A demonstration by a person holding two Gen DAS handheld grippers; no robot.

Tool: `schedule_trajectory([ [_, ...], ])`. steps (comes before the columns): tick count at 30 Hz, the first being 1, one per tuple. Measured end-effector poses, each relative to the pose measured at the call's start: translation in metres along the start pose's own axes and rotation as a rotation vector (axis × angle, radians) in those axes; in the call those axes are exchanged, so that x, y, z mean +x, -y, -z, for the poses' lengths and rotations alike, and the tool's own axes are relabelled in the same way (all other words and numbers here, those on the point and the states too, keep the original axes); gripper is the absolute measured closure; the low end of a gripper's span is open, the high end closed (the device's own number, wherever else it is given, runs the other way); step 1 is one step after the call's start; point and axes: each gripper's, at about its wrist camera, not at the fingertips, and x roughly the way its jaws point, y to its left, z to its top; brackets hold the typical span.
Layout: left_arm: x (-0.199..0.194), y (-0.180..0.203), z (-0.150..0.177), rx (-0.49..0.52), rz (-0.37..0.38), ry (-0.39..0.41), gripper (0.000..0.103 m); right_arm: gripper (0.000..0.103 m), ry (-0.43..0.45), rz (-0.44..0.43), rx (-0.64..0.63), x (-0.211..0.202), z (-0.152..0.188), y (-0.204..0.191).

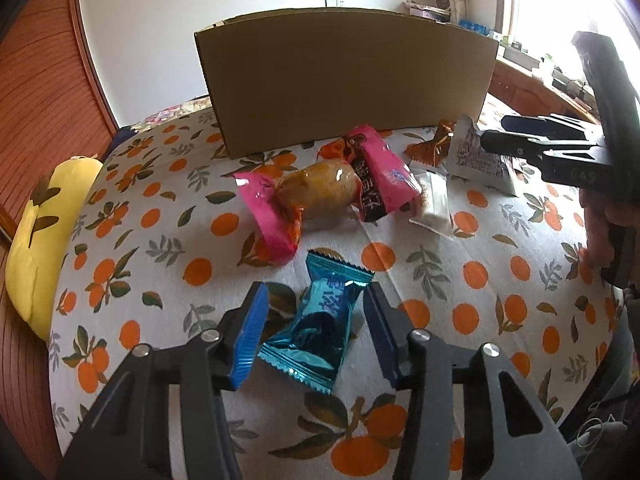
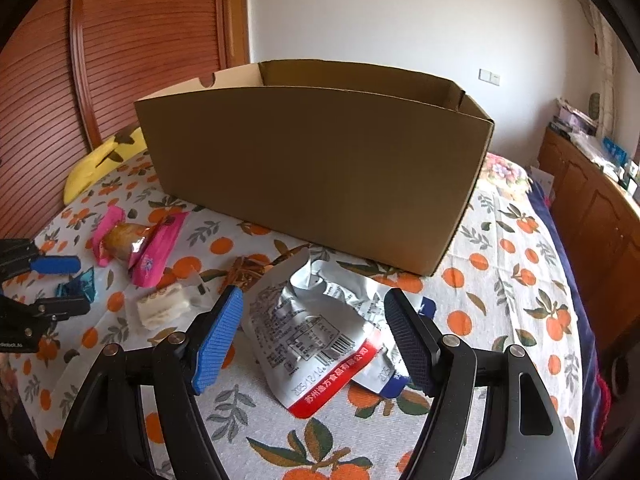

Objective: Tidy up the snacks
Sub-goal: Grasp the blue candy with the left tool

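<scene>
teal candy point(image 1: 316, 320): lying flat on the bed cover, between the pads of the left gripper point(image 1: 316, 330), in front of the other snacks.
handling: judged very light; crinkly foil wrapper likely slippery, with a firm lump in the middle; crimped ends too flimsy to pinch.
where to grip: across the plump middle, pads squeezing the wrapper's long sides.
left gripper: straddling the candy, partly spread, pads not visibly pressing yet.
silver pouch point(image 2: 316, 320): lying crumpled between the fingers of the right gripper point(image 2: 316, 340); judged light, floppy, easily creased.
right gripper: hovering wide apart, gripping nothing.
other snacks: pink-wrapped cake point(image 1: 320, 192), white bar point(image 1: 432, 204), brown candy point(image 1: 432, 144), clustered near the cardboard box point(image 1: 344, 80).
box: standing open-topped behind the snacks.
surface: bed cover point(image 1: 420, 280) printed with oranges; soft, likely giving under pressure.
room: yellow pillow point(image 1: 44, 232) at the left edge, slatted wooden door point(image 2: 140, 40), white wall, cluttered wooden cabinet point(image 2: 592, 200) on the right.
</scene>
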Motion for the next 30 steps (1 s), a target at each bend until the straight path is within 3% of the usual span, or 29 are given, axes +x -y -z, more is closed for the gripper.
schedule_trajectory([
  [12,0.005,0.007,-0.002,-0.043,0.023,0.002,0.057,0.028,-0.036,-0.009,0.004,0.007,-0.001,0.001],
  [15,0.002,0.009,0.000,-0.038,0.021,0.006,0.063,0.028,-0.061,-0.018,0.014,0.011,-0.001,0.004],
  [17,-0.001,0.012,0.003,-0.025,0.028,0.008,0.075,0.028,-0.077,-0.005,0.000,0.014,-0.001,0.002],
  [19,-0.004,0.014,0.006,-0.016,0.039,0.011,0.080,0.028,-0.118,0.012,-0.043,0.018,0.000,-0.003],
  [30,-0.013,0.018,0.015,-0.035,0.108,0.033,0.082,0.029,-0.222,-0.039,-0.105,0.027,-0.019,-0.006],
])
